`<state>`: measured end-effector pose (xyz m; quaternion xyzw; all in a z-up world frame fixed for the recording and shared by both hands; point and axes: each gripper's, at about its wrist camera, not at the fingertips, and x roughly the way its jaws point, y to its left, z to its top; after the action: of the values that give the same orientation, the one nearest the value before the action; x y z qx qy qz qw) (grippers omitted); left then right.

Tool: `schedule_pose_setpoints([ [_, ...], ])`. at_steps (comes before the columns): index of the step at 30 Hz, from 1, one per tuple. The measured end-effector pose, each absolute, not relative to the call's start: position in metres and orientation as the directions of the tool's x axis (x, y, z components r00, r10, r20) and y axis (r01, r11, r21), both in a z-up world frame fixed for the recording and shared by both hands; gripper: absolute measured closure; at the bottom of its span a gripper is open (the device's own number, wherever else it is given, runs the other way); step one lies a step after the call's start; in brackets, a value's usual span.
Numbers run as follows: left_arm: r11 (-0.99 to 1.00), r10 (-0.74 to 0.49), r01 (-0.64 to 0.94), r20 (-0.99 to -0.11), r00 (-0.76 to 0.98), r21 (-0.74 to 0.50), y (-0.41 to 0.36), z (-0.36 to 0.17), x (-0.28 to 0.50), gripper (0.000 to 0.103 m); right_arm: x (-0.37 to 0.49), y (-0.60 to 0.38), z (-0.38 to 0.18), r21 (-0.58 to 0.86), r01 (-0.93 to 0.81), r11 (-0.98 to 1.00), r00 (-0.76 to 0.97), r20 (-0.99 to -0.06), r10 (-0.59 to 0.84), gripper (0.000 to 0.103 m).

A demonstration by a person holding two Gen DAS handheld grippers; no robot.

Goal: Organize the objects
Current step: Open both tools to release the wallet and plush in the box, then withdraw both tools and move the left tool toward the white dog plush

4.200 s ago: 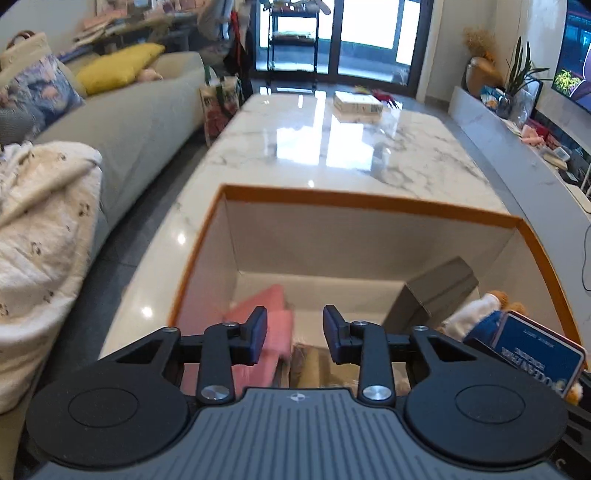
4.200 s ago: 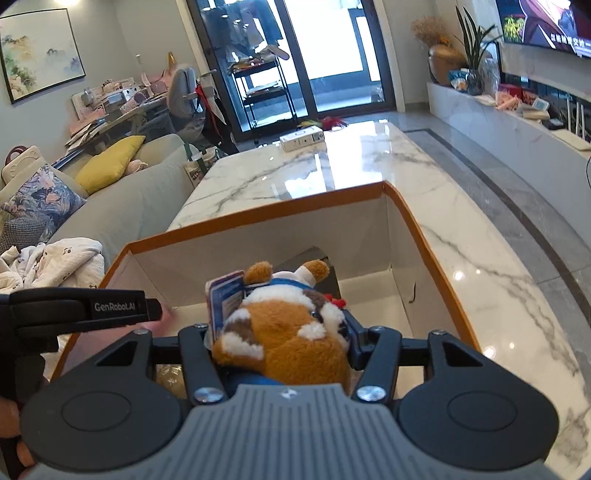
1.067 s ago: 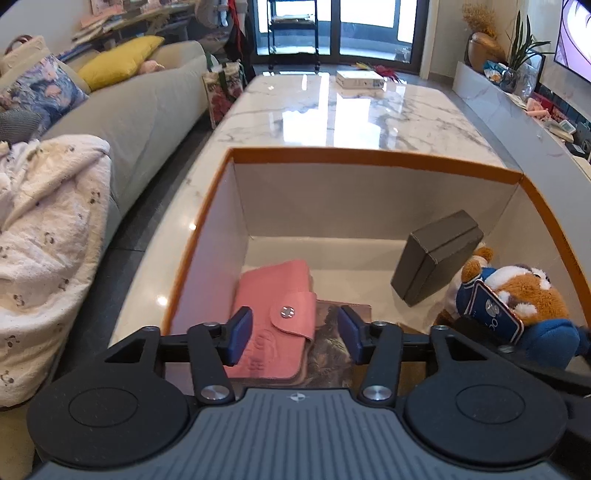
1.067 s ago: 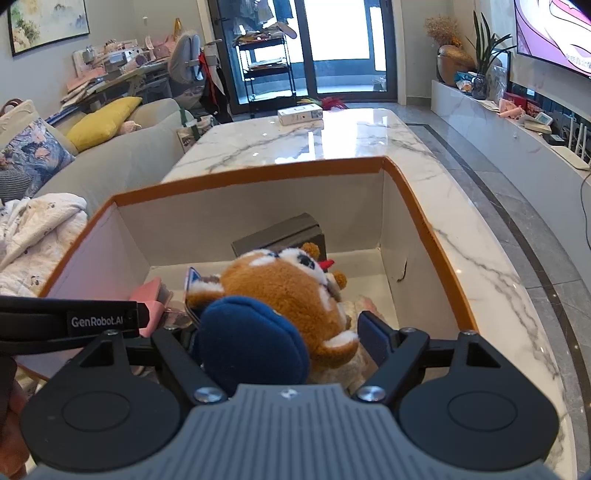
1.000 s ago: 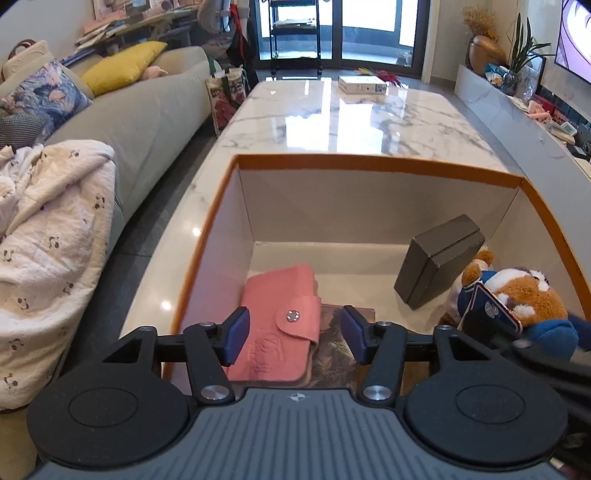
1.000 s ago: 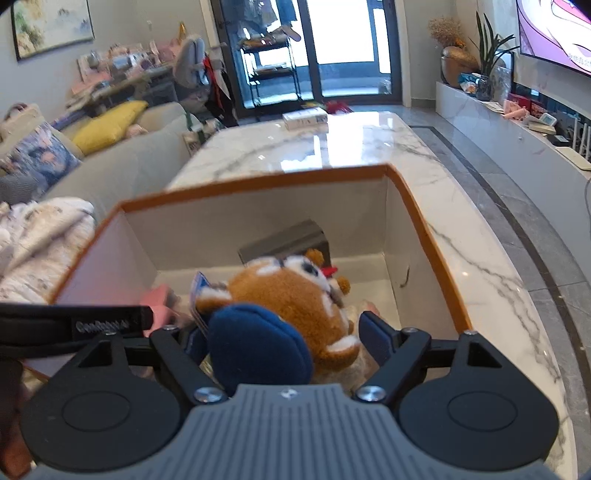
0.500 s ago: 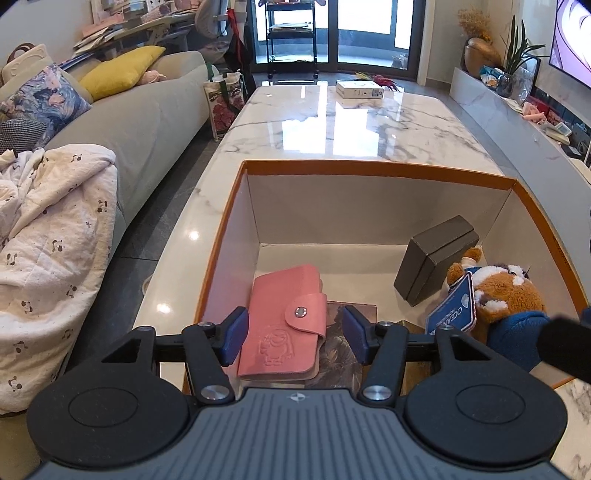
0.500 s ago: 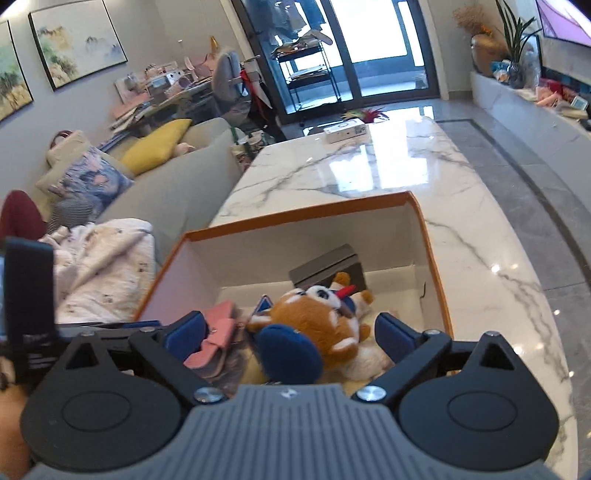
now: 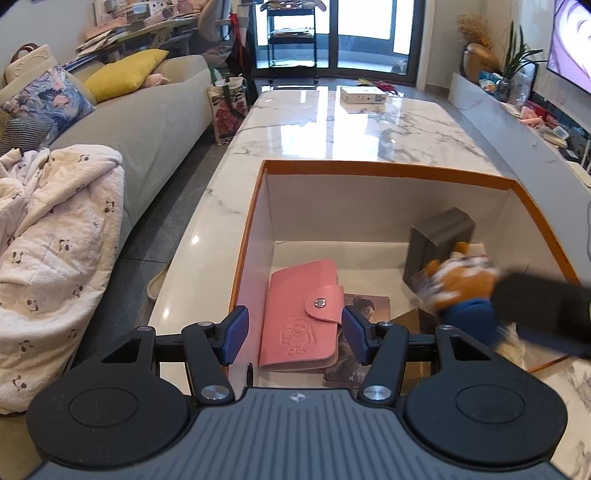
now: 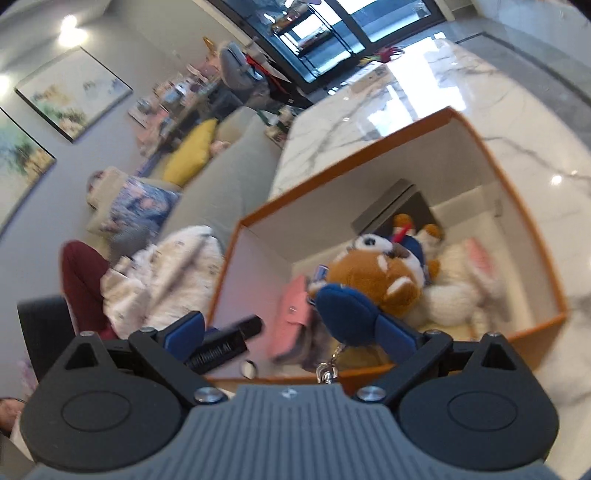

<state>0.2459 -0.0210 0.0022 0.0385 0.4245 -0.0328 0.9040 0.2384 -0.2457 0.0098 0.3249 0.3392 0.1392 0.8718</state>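
The left tool (image 9: pixel 291 334) hangs wide and empty over the pink wallet (image 9: pixel 301 312) in the orange-rimmed box (image 9: pixel 384 168) on the desk (image 9: pixel 332 122). The right tool (image 10: pixel 291 334) is wide too. The plush toy (image 10: pixel 373 277) lies in the box: soft, light, best pinched at the body. Only the right view shows a white plush, probably a rabbit, (image 10: pixel 458 284) beyond it.

Beyond our fingers the marble desk (image 9: pixel 332 122) runs toward bright glass doors (image 9: pixel 365 33). To their left we see a grey sofa (image 9: pixel 147 118) with a yellow cushion (image 9: pixel 125 74) and a white blanket (image 9: pixel 55 236). Two paintings (image 10: pixel 74 92) hang on the grey wall.
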Motion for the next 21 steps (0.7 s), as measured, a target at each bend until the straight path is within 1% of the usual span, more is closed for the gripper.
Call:
schedule_pose_setpoints([
  [3,0.995,-0.042,0.098,-0.766,0.641,0.027,-0.019,0.004,0.244,0.038,0.243,-0.242,0.011,0.682,-0.081,0.727,0.744,-0.444,0.500,0.002],
  [5,0.993,-0.062,0.113,-0.756,0.652,0.017,-0.019,0.006,0.242,0.038,0.245,-0.243,0.009,0.713,-0.082,0.697,0.735,-0.429,0.525,0.002],
  [8,0.989,-0.092,0.148,-0.751,0.654,0.008,-0.022,0.008,0.237,0.038,0.244,-0.243,0.014,0.694,-0.078,0.716,0.737,-0.443,0.510,0.002],
  [15,0.975,-0.068,0.201,-0.735,0.675,0.094,-0.030,0.011,0.202,0.038,0.214,-0.256,0.036,0.600,-0.073,0.796,0.760,-0.484,0.434,0.001],
  [16,0.976,-0.066,0.194,-0.708,0.703,0.102,-0.029,0.013,0.192,0.037,0.207,-0.257,0.037,0.585,-0.069,0.808,0.761,-0.493,0.421,0.001],
  [17,0.975,-0.056,0.187,-0.693,0.719,0.116,-0.028,0.016,0.183,0.031,0.201,-0.259,0.037,0.571,-0.061,0.819,0.762,-0.503,0.408,0.001],
  [18,0.973,-0.047,0.190,-0.698,0.714,0.129,-0.028,0.018,0.176,0.029,0.194,-0.260,0.037,0.558,-0.051,0.828,0.762,-0.514,0.393,0.001],
  [21,0.972,-0.081,0.213,-0.704,0.706,0.102,-0.026,0.023,0.154,0.029,0.172,-0.262,0.037,0.518,-0.021,0.855,0.764,-0.543,0.348,0.001],
])
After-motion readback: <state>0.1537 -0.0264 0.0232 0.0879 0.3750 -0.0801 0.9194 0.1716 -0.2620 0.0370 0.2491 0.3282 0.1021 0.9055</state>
